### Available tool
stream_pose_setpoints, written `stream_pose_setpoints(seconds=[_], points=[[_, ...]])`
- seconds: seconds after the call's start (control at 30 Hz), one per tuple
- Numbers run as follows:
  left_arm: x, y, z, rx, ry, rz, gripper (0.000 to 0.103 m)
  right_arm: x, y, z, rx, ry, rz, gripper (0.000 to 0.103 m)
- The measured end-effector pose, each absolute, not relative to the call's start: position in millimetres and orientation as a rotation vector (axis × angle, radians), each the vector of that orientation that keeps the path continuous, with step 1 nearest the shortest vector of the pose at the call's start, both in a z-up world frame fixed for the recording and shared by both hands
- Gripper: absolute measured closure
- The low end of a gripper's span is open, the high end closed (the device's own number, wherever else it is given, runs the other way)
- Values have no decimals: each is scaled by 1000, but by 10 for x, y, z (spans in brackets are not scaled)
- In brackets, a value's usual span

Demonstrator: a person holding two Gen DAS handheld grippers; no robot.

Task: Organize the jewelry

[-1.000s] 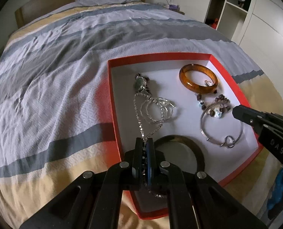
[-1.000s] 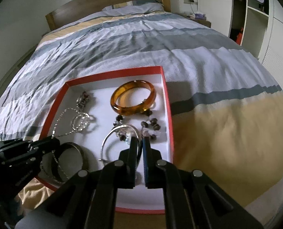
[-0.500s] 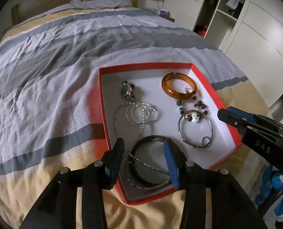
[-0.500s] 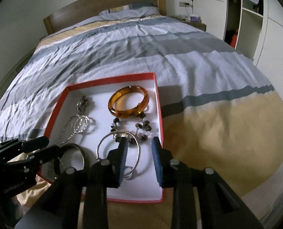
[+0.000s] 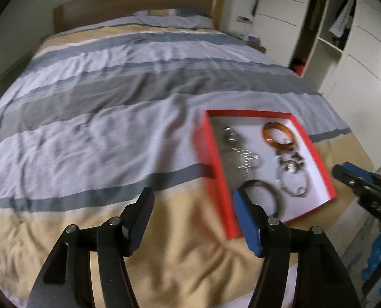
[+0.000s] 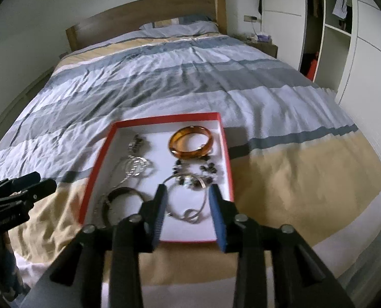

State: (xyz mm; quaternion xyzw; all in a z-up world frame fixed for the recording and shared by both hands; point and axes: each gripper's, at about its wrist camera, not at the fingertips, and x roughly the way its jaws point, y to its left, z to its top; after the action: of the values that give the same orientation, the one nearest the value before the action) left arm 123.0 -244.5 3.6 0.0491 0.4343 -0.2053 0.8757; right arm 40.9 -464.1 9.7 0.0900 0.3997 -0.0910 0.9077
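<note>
Nearest each camera, the left gripper (image 5: 191, 206) and right gripper (image 6: 187, 200) have just been opening, jaws apart and holding nothing, the left over the striped bedspread (image 5: 100, 133) beside the red tray's (image 6: 98, 159) near-left corner, the right over its near edge. Within the tray lie one dark bangle (image 6: 121, 200), part-hidden by a finger, one silver hoop (image 6: 187, 200), one beaded bracelet (image 6: 195, 172), one amber bangle (image 6: 190, 142) at the far-right corner, and a motion-blurred silver chain (image 6: 134, 168) with a watch-like piece (image 6: 137, 142). Beyond, one pillow (image 6: 180, 27) meets the headboard (image 6: 144, 18).
</note>
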Motion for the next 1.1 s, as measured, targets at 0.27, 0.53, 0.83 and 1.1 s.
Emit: stream_pose_setpoints(seconds=[0.27, 0.53, 0.83, 1.1], points=[[1014, -1708, 100, 89, 897, -326, 35, 251, -4160, 187, 157, 819, -151, 67], [708, -1191, 168, 84, 861, -245, 23, 67, -3663, 245, 120, 798, -123, 60], [410, -929, 112, 60, 853, -189, 20, -201, -3379, 231, 62, 814, -120, 46], [259, -884, 194, 62, 826, -191, 19, -363, -3344, 246, 48, 825, -125, 38]])
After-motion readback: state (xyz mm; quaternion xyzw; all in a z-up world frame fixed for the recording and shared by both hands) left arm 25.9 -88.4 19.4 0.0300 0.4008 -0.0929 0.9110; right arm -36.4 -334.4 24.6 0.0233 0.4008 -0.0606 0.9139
